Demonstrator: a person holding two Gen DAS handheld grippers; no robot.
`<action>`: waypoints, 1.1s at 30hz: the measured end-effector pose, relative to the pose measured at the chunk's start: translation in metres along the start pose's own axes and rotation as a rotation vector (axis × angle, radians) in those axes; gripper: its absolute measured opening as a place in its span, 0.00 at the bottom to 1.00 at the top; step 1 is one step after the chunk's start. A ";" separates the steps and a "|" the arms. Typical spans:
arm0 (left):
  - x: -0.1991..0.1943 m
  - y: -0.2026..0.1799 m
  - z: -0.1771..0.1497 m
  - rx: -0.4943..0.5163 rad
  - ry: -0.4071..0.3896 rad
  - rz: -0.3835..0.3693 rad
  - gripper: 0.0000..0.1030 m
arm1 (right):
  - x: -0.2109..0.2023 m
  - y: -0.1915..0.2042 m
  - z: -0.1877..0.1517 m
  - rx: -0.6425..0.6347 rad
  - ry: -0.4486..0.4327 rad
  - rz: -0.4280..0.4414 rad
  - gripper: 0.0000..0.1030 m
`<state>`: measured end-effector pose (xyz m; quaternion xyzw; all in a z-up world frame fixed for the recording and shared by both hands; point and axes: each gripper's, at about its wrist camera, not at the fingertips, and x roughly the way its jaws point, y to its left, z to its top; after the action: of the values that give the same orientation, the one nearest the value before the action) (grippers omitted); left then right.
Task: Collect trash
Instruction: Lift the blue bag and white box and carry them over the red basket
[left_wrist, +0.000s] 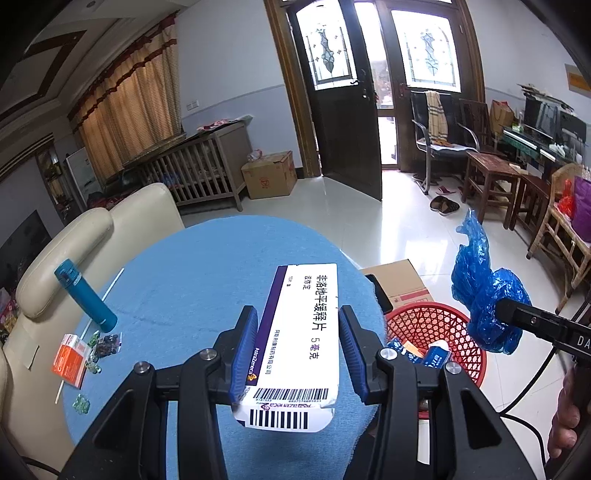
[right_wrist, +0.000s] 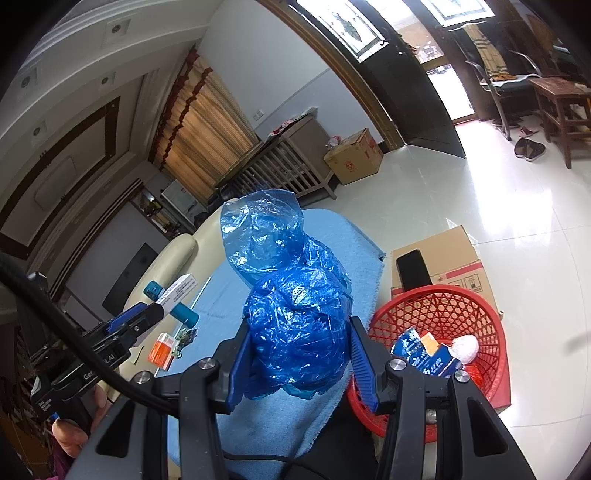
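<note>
My left gripper (left_wrist: 299, 347) is shut on a white and purple medicine box (left_wrist: 295, 332), held above the blue tablecloth (left_wrist: 192, 295). The same box (right_wrist: 179, 290) and the left gripper (right_wrist: 147, 314) show at the left of the right wrist view. My right gripper (right_wrist: 299, 354) is shut on a crumpled blue plastic bag (right_wrist: 291, 306), also seen at the right of the left wrist view as the bag (left_wrist: 484, 291) on the right gripper (left_wrist: 506, 312). A red mesh basket (right_wrist: 436, 306) stands below to the right, holding small boxes (right_wrist: 417, 349) and a white wad (right_wrist: 465, 347).
On the cloth lie an orange box (left_wrist: 70, 360), a teal bottle (left_wrist: 85, 295), small green wrappers (left_wrist: 105, 343) and a thin white stick (left_wrist: 107, 291). A cardboard box (right_wrist: 447, 258) with a phone (right_wrist: 412, 271) on it sits behind the basket. A cream sofa (left_wrist: 74, 240) lies left.
</note>
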<state>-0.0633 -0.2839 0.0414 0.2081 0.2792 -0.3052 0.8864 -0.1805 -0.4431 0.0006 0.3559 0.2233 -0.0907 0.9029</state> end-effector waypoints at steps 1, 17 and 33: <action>0.001 -0.003 0.001 0.006 0.002 -0.002 0.45 | -0.002 -0.003 0.000 0.007 -0.002 -0.001 0.50; 0.015 -0.050 0.006 0.083 0.021 -0.049 0.45 | -0.024 -0.040 0.004 0.081 -0.032 -0.035 0.50; 0.020 -0.084 0.011 0.144 0.034 -0.079 0.45 | -0.040 -0.063 0.003 0.139 -0.051 -0.056 0.50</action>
<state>-0.1014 -0.3597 0.0205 0.2652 0.2798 -0.3554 0.8515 -0.2349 -0.4904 -0.0169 0.4088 0.2033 -0.1400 0.8786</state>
